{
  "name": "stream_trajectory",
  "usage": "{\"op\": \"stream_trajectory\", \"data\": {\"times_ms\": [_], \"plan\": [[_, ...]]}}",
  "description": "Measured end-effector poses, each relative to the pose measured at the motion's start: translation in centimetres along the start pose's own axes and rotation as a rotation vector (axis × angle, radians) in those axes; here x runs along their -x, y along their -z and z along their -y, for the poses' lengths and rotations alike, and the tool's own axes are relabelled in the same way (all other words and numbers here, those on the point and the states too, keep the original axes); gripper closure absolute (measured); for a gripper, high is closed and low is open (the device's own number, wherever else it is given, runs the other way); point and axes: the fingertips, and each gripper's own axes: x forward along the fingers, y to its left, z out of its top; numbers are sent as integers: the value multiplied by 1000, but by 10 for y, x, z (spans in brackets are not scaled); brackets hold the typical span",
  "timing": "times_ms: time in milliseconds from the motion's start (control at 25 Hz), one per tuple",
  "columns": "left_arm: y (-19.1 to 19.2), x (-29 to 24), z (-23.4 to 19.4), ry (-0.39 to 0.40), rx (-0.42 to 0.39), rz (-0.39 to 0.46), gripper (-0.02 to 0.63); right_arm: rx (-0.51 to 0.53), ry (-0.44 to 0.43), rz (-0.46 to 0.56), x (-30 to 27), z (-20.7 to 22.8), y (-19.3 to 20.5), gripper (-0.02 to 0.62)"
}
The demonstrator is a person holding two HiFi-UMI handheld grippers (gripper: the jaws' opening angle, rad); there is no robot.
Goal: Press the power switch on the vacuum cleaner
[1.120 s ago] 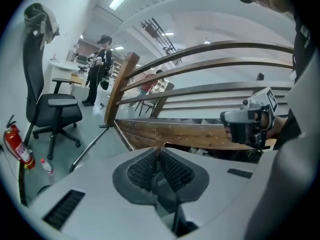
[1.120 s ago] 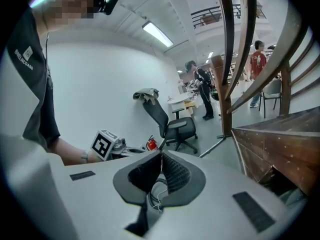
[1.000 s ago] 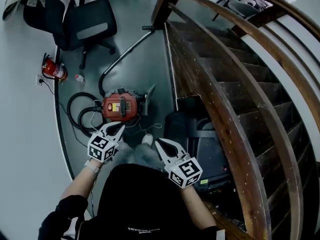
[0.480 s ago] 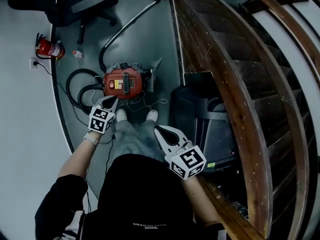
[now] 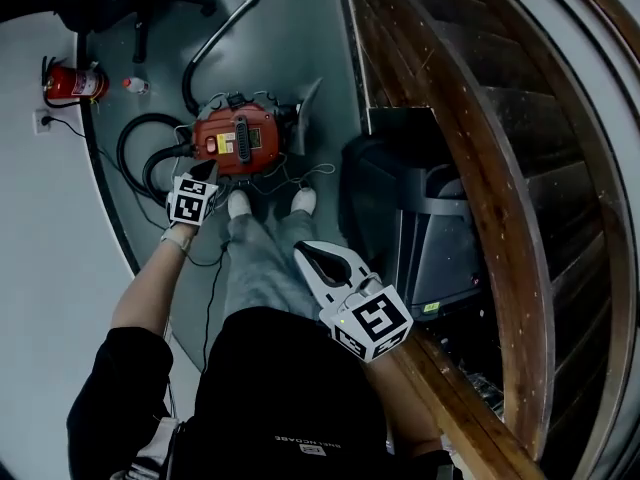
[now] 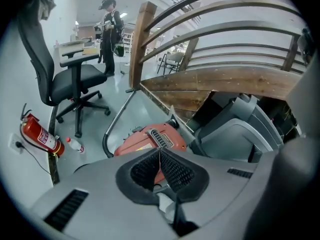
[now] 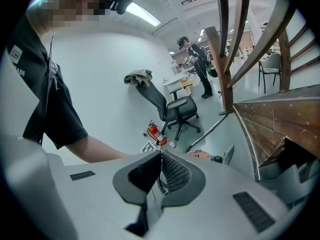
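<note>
The red vacuum cleaner (image 5: 235, 140) sits on the grey floor just ahead of the person's shoes, its black handle and yellow label facing up. My left gripper (image 5: 207, 171) is stretched out low with its tips at the vacuum's near left edge; touching or not is unclear. In the left gripper view the jaws (image 6: 160, 152) are shut and empty, with the vacuum (image 6: 150, 139) right behind the tips. My right gripper (image 5: 300, 252) is held back near the person's body, also shut and empty (image 7: 161, 153); the vacuum (image 7: 206, 157) shows far beyond it.
A black hose (image 5: 138, 158) coils left of the vacuum, and a metal wand (image 5: 225, 30) runs away from it. A fire extinguisher (image 5: 68, 83) stands by the wall socket. A wooden staircase (image 5: 480, 168) and a dark machine (image 5: 410, 228) lie right. An office chair (image 6: 75, 79) and a person (image 6: 109, 29) are farther off.
The person has stepped up to the vacuum. My left gripper has reached forward and down to the vacuum's near edge. The right gripper stayed back by the body.
</note>
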Motion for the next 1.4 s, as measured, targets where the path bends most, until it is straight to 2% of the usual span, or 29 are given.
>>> {"op": "stream_trajectory", "data": {"times_ms": [360, 560, 760, 920, 1120, 1400], "plan": [[29, -62, -41, -49, 27, -86, 591, -54, 31, -10, -20, 14, 6, 569], [42, -96, -53, -76, -40, -118, 591, -78, 39, -16, -37, 20, 7, 569], [61, -114, -67, -89, -20, -176, 592, -91, 35, -22, -47, 20, 7, 569], [64, -124, -74, -86, 5, -174, 591, -109, 40, -29, -51, 24, 12, 569], [69, -130, -73, -70, -11, -193, 591, -122, 43, -35, -53, 28, 14, 569], [78, -134, -71, -64, 35, -185, 592, -133, 48, -25, -53, 34, 17, 569]]}}
